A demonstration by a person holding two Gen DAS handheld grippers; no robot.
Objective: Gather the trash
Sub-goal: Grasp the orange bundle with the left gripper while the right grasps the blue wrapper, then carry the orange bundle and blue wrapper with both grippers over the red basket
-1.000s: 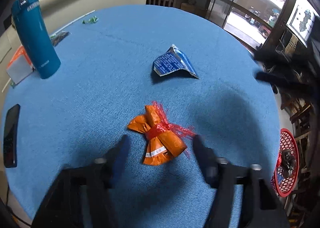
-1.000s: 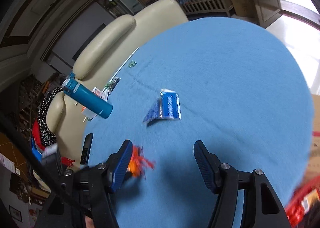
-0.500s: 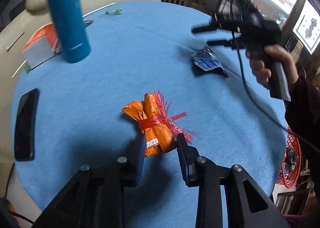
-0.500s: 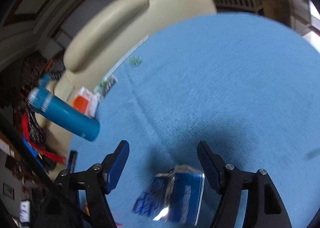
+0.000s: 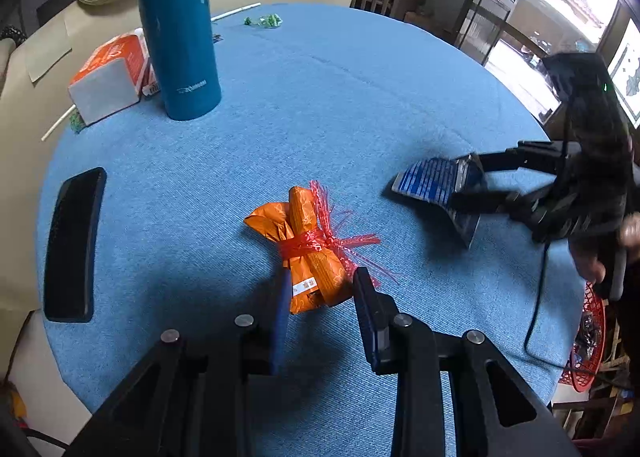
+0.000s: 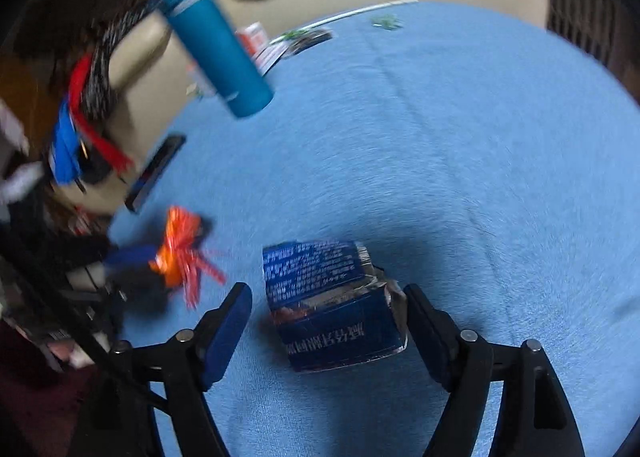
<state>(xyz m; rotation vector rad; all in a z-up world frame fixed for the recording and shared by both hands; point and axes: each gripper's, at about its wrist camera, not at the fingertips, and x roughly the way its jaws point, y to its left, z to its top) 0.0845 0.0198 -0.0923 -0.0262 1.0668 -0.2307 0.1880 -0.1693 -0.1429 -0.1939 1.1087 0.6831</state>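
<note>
Left tool [image 5: 320, 289] clenched on near end of orange wrapper [image 5: 308, 249]: light, crinkly, squashes easily. Right tool [image 6: 328, 309], jaws just widening, straddles the blue packet [image 6: 332, 305] on the tabletop [image 6: 460, 161], ungripped; take its folded ridge.

Left tongs [image 5: 322, 289] point steeply downward, jaws narrowed, the pads pressing both sides of the orange bundle's [image 5: 310, 253] near end. Right tongs [image 6: 326, 311] also point steeply downward; their jaws have just been opening and stand wide, straddling the blue wrapper [image 6: 332, 301]. Its right edge lies against the right pad, while the left pad stands clear of it. In the left wrist view, a hand [image 5: 600, 253] grips the right tongs' handle at the frame's right edge, partly blurred.
</note>
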